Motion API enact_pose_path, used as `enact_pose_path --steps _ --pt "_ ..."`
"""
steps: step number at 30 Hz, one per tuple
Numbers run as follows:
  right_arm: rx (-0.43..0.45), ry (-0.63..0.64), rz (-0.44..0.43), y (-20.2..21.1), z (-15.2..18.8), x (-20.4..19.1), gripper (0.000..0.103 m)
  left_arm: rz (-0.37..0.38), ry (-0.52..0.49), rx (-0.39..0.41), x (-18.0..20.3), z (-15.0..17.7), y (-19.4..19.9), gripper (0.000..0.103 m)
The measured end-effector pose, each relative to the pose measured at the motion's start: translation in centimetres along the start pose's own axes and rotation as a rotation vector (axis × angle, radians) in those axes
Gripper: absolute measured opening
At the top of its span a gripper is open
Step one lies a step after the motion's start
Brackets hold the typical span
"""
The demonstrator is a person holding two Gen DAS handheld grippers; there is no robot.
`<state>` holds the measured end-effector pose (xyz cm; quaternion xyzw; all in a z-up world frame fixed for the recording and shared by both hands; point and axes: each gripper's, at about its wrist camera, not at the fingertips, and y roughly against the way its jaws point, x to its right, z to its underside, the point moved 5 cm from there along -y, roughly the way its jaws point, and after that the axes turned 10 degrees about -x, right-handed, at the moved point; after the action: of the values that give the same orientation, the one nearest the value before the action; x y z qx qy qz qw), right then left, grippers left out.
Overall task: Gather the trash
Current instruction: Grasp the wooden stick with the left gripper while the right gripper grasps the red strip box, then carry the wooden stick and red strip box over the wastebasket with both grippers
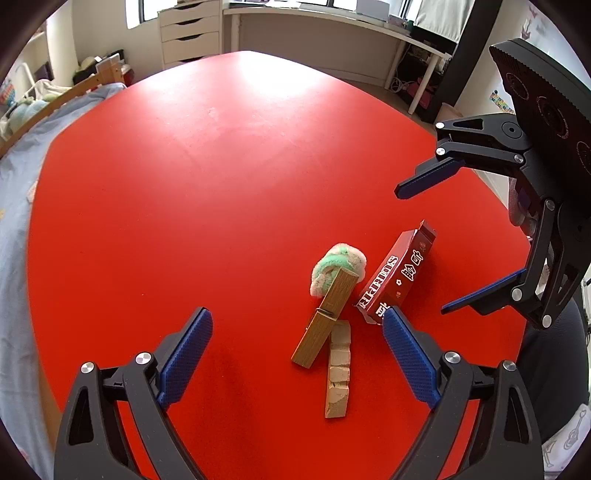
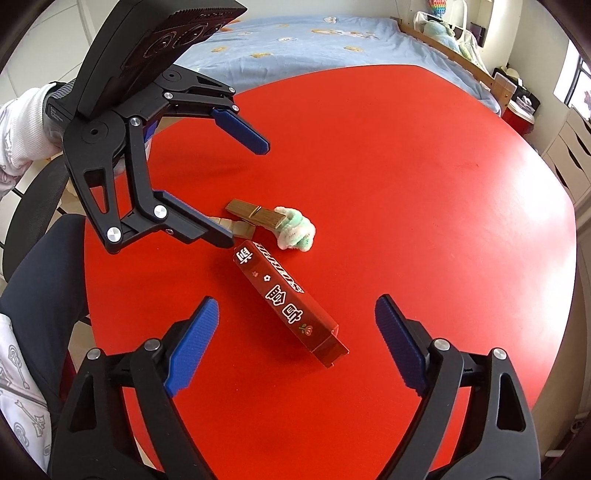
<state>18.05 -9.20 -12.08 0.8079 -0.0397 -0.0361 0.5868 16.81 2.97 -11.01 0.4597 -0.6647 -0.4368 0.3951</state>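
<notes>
On the red table (image 1: 184, 192) lie a dark red carton (image 1: 397, 275) with white lettering, a wooden clothespin (image 1: 325, 319), a fluffy green and pink ball (image 1: 338, 267) and a notched tan strip (image 1: 338, 373). My left gripper (image 1: 297, 330) is open just above the clothespin and strip. My right gripper (image 2: 297, 319) is open over the red carton (image 2: 290, 301). The right gripper also shows in the left wrist view (image 1: 421, 251), beside the carton. The left gripper shows in the right wrist view (image 2: 245, 194), above the clothespin (image 2: 255, 216) and ball (image 2: 297, 230).
A bed with a blue sheet (image 2: 295, 40) runs along one side of the table. A white drawer unit (image 1: 190, 31) and a white desk (image 1: 332, 22) stand beyond the far edge. A dark chair (image 2: 40, 236) is at the near edge.
</notes>
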Motion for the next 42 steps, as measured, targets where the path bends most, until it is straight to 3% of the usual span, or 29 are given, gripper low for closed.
enact_pose_path --steps 7,10,12,17,21,34,42 --pt "-0.009 0.020 -0.031 -0.8 -0.2 0.2 0.068 0.036 -0.001 0.003 0.2 -0.3 -0.1 0.072" --pt "-0.012 0.023 -0.038 -0.9 -0.1 0.1 0.057 0.047 -0.008 0.002 0.5 -0.4 0.0 0.062" --pt "-0.021 0.029 -0.038 -1.0 0.0 -0.1 0.050 0.039 -0.015 -0.002 0.6 -0.4 0.1 0.050" --pt "-0.036 0.030 -0.024 -1.2 0.0 -0.2 0.030 0.038 -0.021 -0.007 0.7 -0.4 0.1 0.034" --pt "-0.041 0.019 -0.011 -1.2 0.1 -0.1 0.024 0.038 -0.023 -0.010 0.9 -0.3 0.2 0.017" --pt "-0.013 -0.063 -0.009 0.0 0.6 -0.2 0.022 0.028 0.011 0.022 0.4 -0.5 1.3 0.015" --pt "0.046 -0.136 0.006 3.1 1.1 -1.2 0.022 0.014 0.044 0.060 1.7 0.4 3.8 0.015"
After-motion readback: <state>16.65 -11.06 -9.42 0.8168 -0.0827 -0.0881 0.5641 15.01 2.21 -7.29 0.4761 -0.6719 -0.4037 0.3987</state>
